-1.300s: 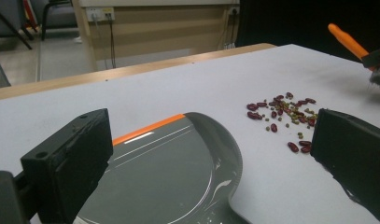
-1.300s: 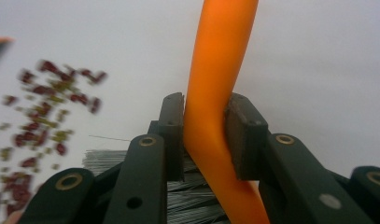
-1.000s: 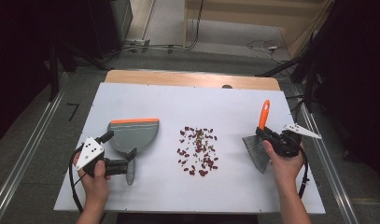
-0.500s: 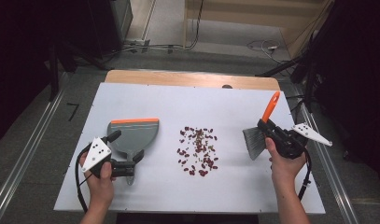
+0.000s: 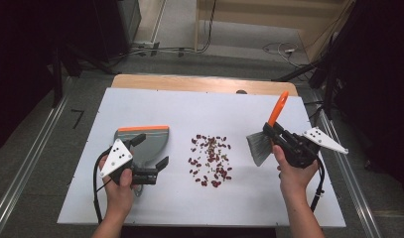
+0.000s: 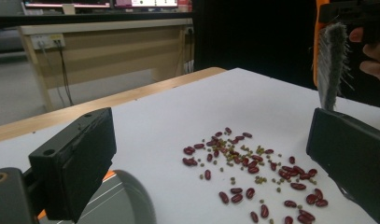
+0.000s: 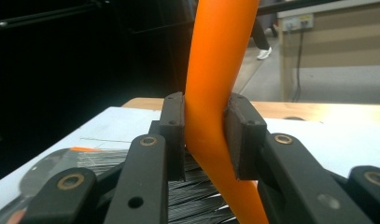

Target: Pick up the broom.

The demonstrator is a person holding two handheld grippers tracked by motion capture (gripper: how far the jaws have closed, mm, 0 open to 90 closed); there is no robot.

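My right gripper [image 7: 204,140] held the light, stiff brush [image 5: 269,133] by its smooth orange handle; my left gripper [image 5: 149,161] stood wide near the dustpan [image 5: 142,141].

The left gripper [image 5: 149,169] is a black tool with two chunky black jaws. Each jaw ends in a flat, blocky pad [image 6: 75,168] with a small round hole near its tip. A pale grey three-cornered plate [image 5: 115,157] dotted with little dark holes sits on top of the tool, and a thin black cable [image 5: 96,191] loops out behind it.

The right gripper [image 7: 205,140] looks the same. Its black jaw arms have round brass-coloured pins [image 7: 70,181] at the joints and small screw holes. It has its own grey three-cornered plate [image 5: 324,140] on top and a black cable [image 5: 318,191] at the back. The person's forearms are bare, with no sleeves.
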